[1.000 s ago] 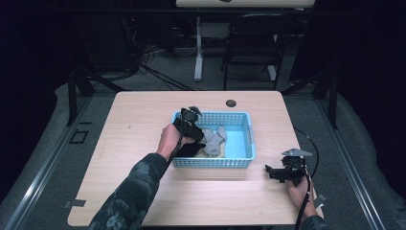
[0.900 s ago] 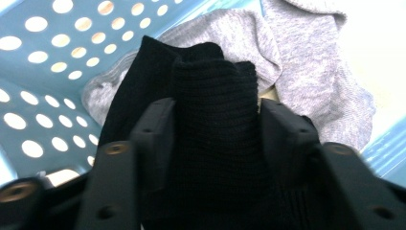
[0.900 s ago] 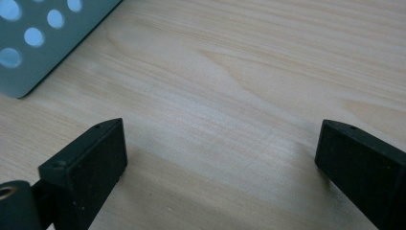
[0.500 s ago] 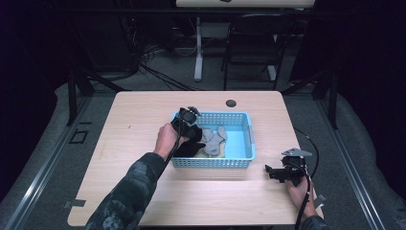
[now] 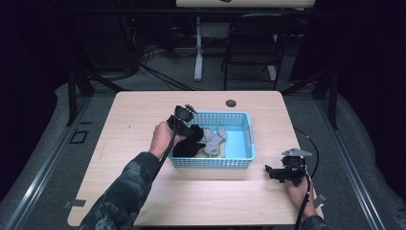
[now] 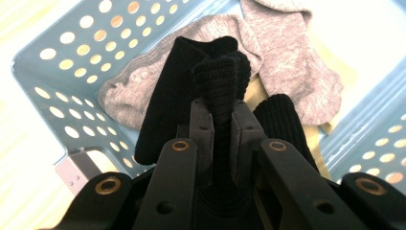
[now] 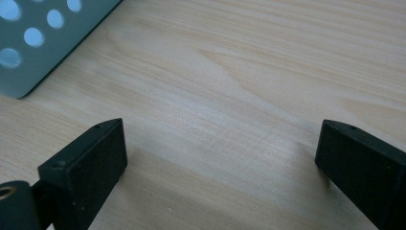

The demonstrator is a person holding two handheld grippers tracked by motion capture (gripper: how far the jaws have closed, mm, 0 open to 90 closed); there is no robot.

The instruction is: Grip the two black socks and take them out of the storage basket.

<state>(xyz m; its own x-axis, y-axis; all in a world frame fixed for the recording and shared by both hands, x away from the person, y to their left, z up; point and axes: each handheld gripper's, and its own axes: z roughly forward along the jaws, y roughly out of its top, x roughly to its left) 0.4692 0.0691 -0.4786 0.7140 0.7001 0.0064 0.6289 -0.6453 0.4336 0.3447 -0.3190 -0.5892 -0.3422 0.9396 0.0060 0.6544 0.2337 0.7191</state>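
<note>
Left gripper (image 6: 222, 120) clenched a black sock (image 6: 191, 96) inside the blue basket (image 5: 239, 162) — unlifted; right gripper (image 7: 220, 158) gaped beside it.

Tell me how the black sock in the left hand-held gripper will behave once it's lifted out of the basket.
Probably floppy: the black sock is bunched between the left hand-held gripper pads, so its loose end should dangle. It looks light, and may drag the grey sock it lies on.
</note>
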